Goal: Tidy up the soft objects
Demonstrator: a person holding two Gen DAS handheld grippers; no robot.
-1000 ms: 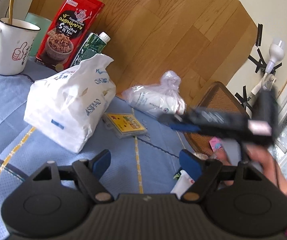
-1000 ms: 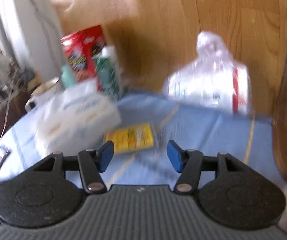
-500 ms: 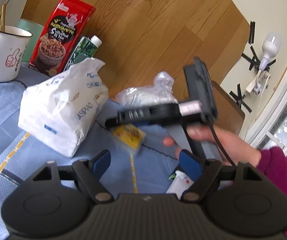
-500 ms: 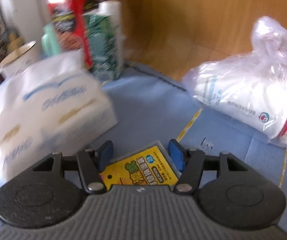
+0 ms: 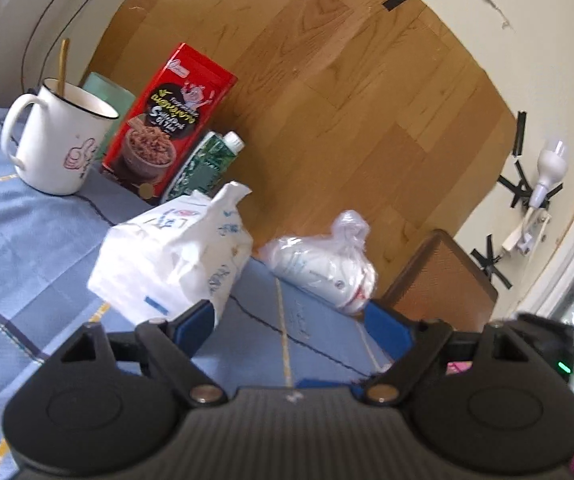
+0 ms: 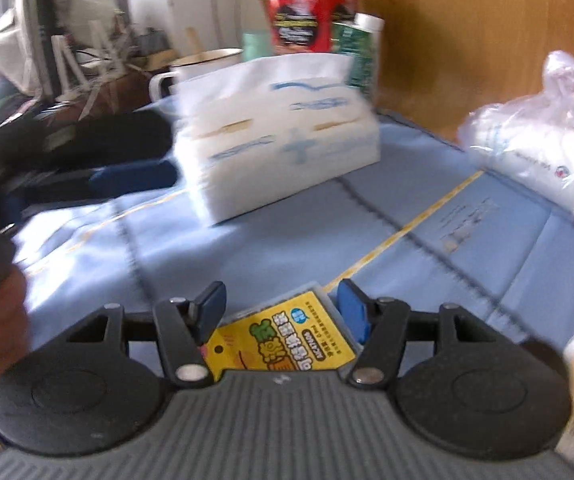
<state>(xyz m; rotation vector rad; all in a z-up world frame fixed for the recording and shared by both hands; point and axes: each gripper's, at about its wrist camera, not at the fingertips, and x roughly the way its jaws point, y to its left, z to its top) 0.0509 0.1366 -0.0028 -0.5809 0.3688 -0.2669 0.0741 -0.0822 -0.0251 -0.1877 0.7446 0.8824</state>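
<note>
The right gripper [image 6: 279, 312] holds a yellow packet [image 6: 283, 340] between its blue pads, which appear to touch the packet's edges, above a blue tablecloth [image 6: 287, 232]. The left gripper [image 5: 291, 326], its jaws opening with nothing between them, points toward a white tissue pack [image 5: 175, 260] just ahead and a knotted plastic bag [image 5: 327, 268] farther right.

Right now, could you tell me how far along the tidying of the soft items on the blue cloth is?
Nothing looks sorted yet. The white tissue pack and the clear-bagged roll lie apart on the blue cloth. In hand: the right gripper sits around the yellow packet, though contact is unclear. The left gripper is opening, with nothing between its fingers. Grouping everything remains.
</note>
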